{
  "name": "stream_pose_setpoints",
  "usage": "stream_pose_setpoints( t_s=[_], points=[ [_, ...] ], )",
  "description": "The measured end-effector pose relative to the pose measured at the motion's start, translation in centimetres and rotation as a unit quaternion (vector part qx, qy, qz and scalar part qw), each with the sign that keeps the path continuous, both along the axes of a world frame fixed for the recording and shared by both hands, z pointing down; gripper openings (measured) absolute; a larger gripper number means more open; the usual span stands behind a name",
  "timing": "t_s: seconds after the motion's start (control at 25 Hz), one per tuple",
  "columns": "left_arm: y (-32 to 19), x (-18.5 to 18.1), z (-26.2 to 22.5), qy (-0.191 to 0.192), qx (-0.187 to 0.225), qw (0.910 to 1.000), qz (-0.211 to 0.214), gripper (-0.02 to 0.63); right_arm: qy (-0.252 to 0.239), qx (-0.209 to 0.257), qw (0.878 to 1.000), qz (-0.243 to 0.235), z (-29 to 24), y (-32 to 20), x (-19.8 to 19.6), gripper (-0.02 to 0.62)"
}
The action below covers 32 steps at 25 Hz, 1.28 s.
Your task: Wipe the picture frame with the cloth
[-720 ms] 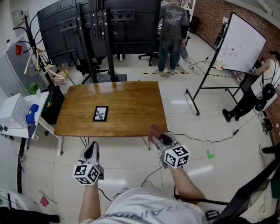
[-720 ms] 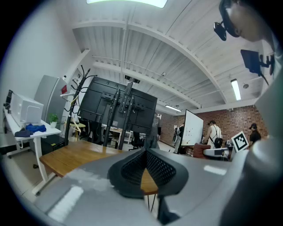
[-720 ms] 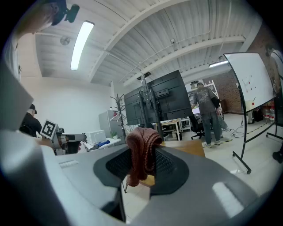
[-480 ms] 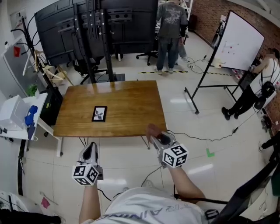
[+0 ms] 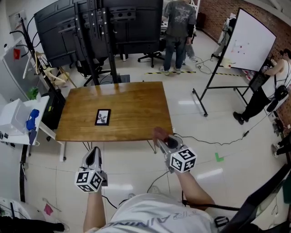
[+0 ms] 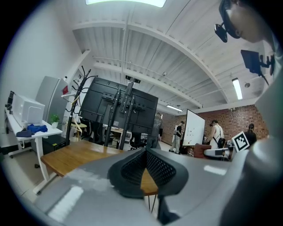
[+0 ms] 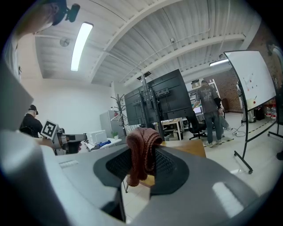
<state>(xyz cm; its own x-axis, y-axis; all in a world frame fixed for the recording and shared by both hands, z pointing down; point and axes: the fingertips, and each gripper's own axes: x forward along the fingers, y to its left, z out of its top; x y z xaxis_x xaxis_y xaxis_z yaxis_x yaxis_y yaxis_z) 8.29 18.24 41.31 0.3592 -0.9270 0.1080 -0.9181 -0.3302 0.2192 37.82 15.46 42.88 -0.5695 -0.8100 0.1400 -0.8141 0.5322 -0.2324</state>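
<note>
Plainly, the right claw (image 5: 160, 138) is clamped on a reddish-brown knitted cloth (image 7: 141, 152). The cloth is bunched between its jaws and droops over them. This claw hangs just off the near right corner of the wooden table (image 5: 136, 102), above the pale tiled floor (image 5: 132, 168). The left claw (image 5: 94, 154) has its jaws pressed together with nothing between them. It is held over the floor in front of the table's near edge, well apart from the right one.

The picture frame (image 5: 103, 117), small and dark-edged, lies flat on the left half of the table, apart from both claws.

To the left, a white side table (image 5: 43, 103) carries a white box (image 5: 12, 113) with a blue object (image 5: 32, 118) beside it; what the box holds cannot be told.

Behind the table stand large black screens (image 5: 127, 22) on dark stands, with an office chair (image 5: 152, 52) near them. A person (image 5: 178, 32) stands beyond the far right corner, back turned. At the right a whiteboard (image 5: 250, 41) leans on its stand, with a second person (image 5: 268, 91) beside it. A brick wall (image 5: 218, 13) closes the far corner. Cables trail across the floor.
</note>
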Motion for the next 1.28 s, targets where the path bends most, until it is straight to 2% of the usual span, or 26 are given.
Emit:
stream_pose_setpoints(
  t_s=[0.2,0.44,0.56,0.92,1.04,1.28],
  points=[
    [0.1,1.1,0.6,-0.005,-0.009,0.9999,-0.013,0.003,-0.006,-0.005,1.0,-0.014,0.6,-0.5,1.0,0.12],
    [0.5,4.5,0.5,-0.021,-0.018,0.999,-0.035,0.003,-0.021,-0.014,0.999,-0.03,1.0,-2.1,4.5,0.12],
    [0.0,4.6,0.4,-0.026,-0.017,0.9988,-0.038,0.003,-0.025,-0.017,0.999,-0.033,1.3,-3.0,4.6,0.12],
    [-3.9,-2.3,2.6,0.005,-0.027,0.9984,-0.049,0.003,0.009,-0.024,0.998,-0.048,1.8,-7.1,-2.6,0.12],
    [-6.4,-5.6,3.3,0.016,-0.029,0.9983,-0.048,0.003,0.021,-0.027,0.998,-0.046,1.6,-9.4,-5.9,0.12],
    [-11.6,-13.3,3.3,0.007,-0.027,0.9993,-0.024,0.003,0.028,-0.023,0.999,-0.029,0.6,-13.8,-13.7,0.12]
  ],
)
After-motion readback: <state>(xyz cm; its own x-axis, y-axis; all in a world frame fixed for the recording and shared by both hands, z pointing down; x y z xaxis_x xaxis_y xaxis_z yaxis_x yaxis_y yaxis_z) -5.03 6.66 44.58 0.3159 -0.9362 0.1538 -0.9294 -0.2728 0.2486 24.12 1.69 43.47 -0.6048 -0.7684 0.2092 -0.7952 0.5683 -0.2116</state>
